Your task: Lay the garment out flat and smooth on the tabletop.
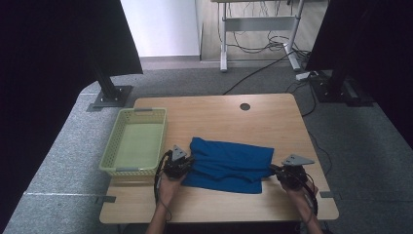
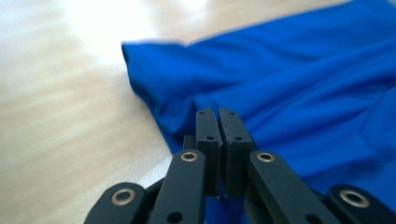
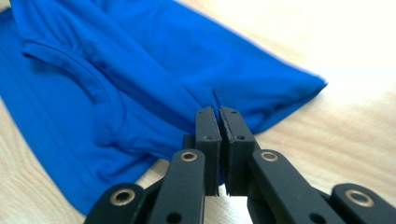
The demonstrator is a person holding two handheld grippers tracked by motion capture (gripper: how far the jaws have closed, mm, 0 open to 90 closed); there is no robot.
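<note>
Blue cloth: thin, smooth knit w/ soft sheen, folded to a rough rectangle, creased, hemmed seam ridges visible in both gripper views. It lies flat on the wooden table, near-centre toward the front edge, just right of the basket. Table: pale wood-grain laminate, rounded corners, one round cable hole at the rear. Basket: pale green plastic, rectangular, perforated lattice walls, nothing inside; it sits at the table's left edge, close to the cloth's left end. Left gripper: black jaws pressed together, clamped on the cloth's left edge; fabric bunches at the tips in the left gripper view. Right gripper: jaws together, clamped on the cloth's right edge, a fold pinched betw. the tips in the right gripper view. Each gripper carries a grey three-cornered plate on top.
</note>
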